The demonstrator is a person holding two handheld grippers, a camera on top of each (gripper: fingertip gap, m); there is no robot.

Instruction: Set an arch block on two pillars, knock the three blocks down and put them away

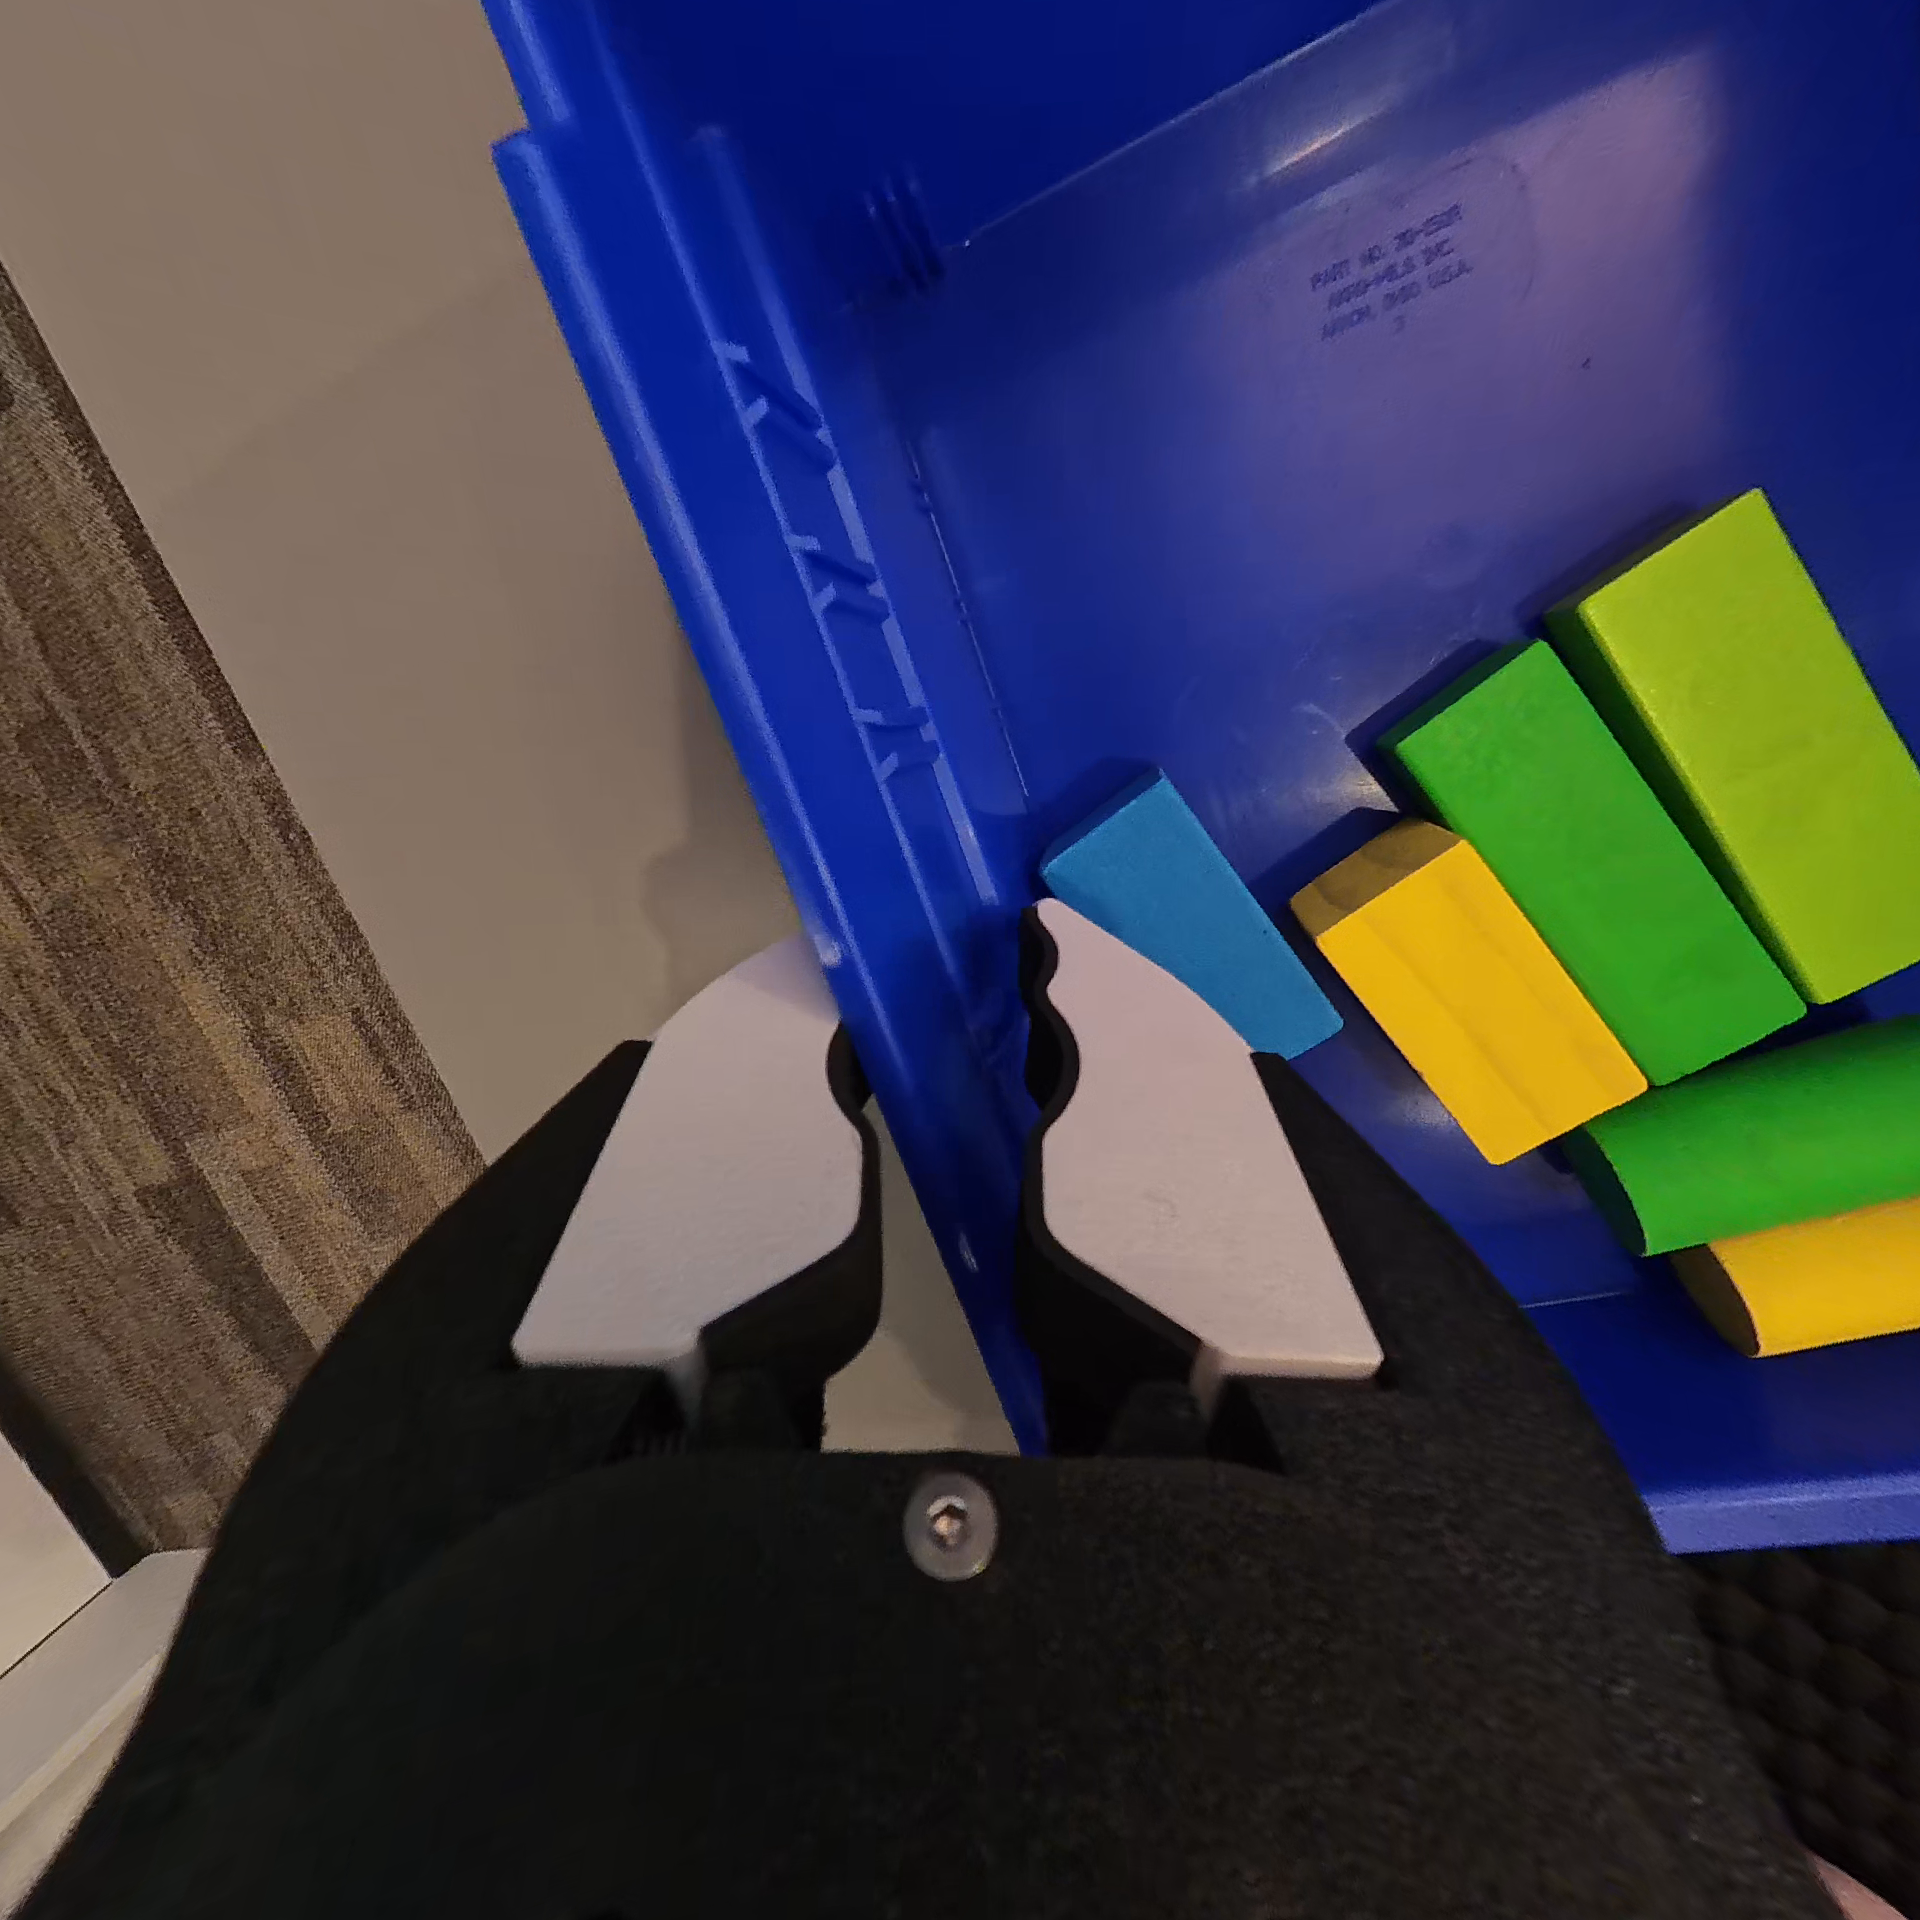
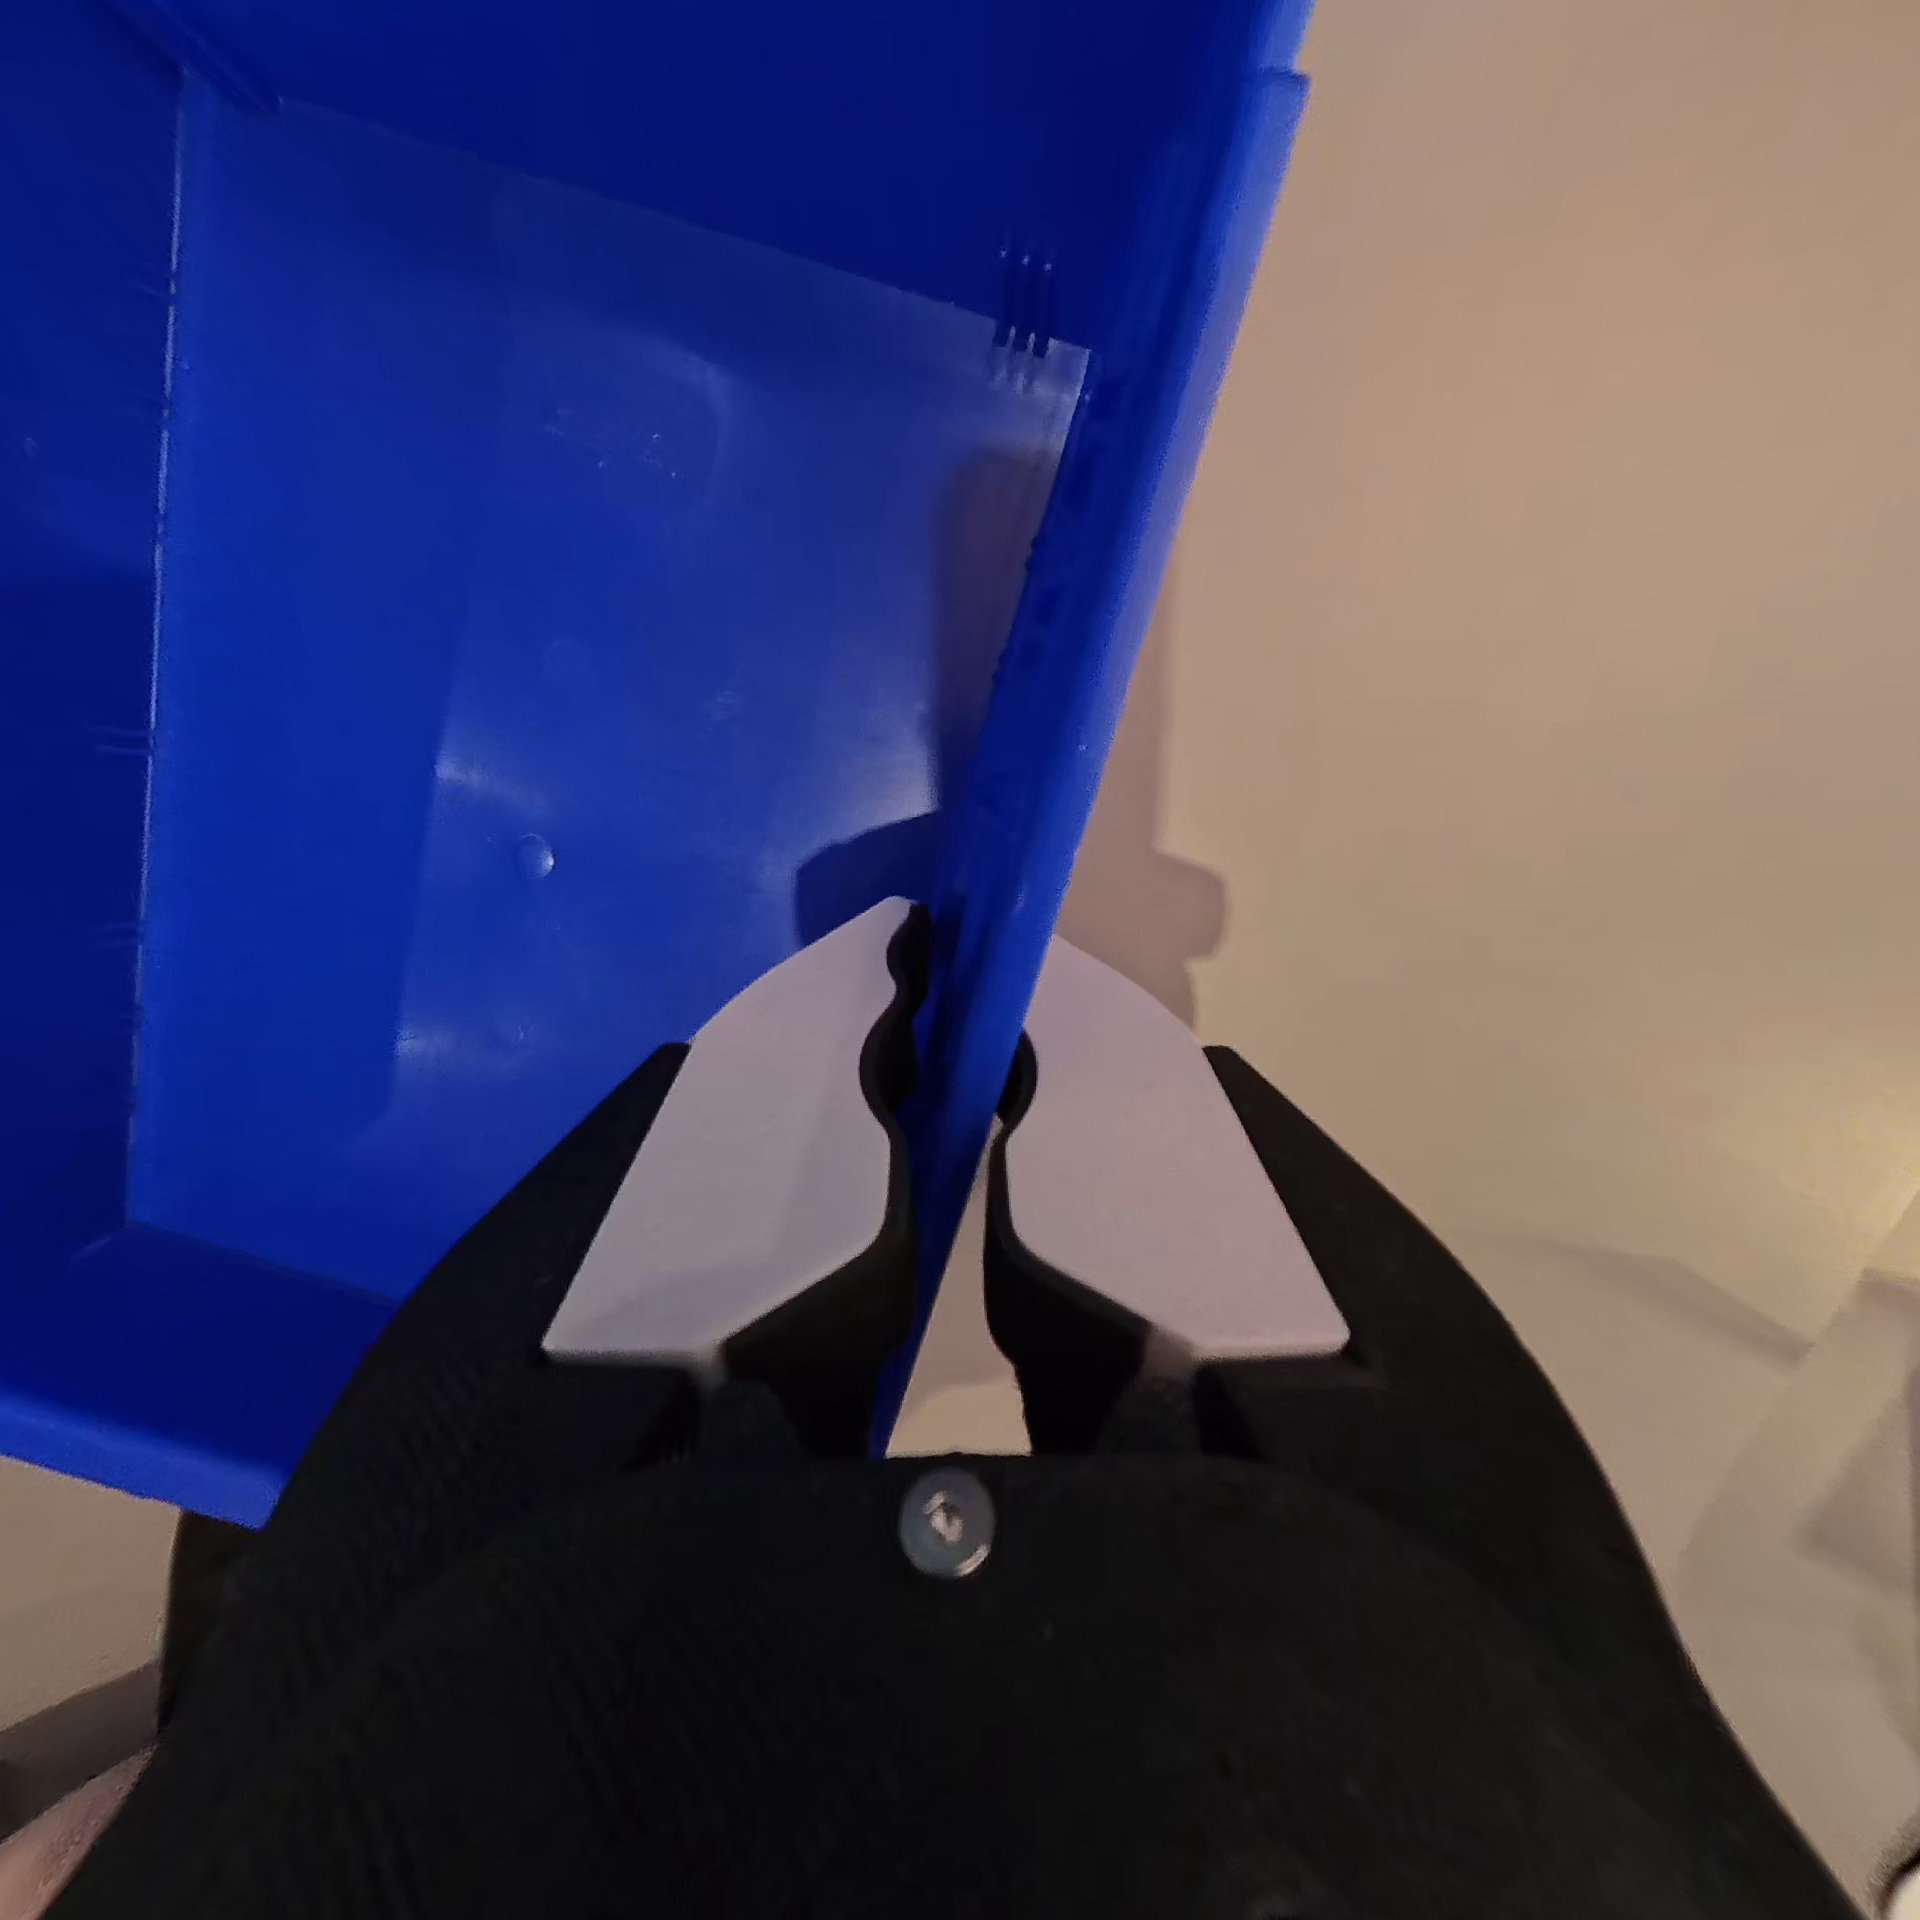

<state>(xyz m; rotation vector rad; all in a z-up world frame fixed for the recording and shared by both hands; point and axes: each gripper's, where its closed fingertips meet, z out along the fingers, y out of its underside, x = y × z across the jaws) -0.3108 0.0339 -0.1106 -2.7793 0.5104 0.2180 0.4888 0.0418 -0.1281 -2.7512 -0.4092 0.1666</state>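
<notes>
In the left wrist view, the left tool (image 1: 940,1049) is seen astride the side wall of a blue bin (image 1: 831,644), one finger outside over the pale bench (image 1: 343,436) and the other inside; the wall is gripped between the narrowed fingers. Inside the bin, at the right of the frame, several blocks are laid on the floor. A light blue block (image 1: 1190,914) is touching the tip of the inner finger. Just to its right a yellow block (image 1: 1465,987) is seen, then a green block (image 1: 1590,862) and a lime block (image 1: 1756,738) side by side. Below them, at the right edge, a green rounded block (image 1: 1756,1143) lies on a yellow rounded block (image 1: 1818,1294). Brown carpet (image 1: 135,852) is seen at the far left.

In the right wrist view, the right tool (image 2: 961,997) is closed on the opposite wall of the blue bin (image 2: 1081,665), which runs up from the frame's centre to the upper right. The bin's floor fills the left of the frame; no blocks are visible on this part. The pale bench (image 2: 1558,623) is seen at the right.
</notes>
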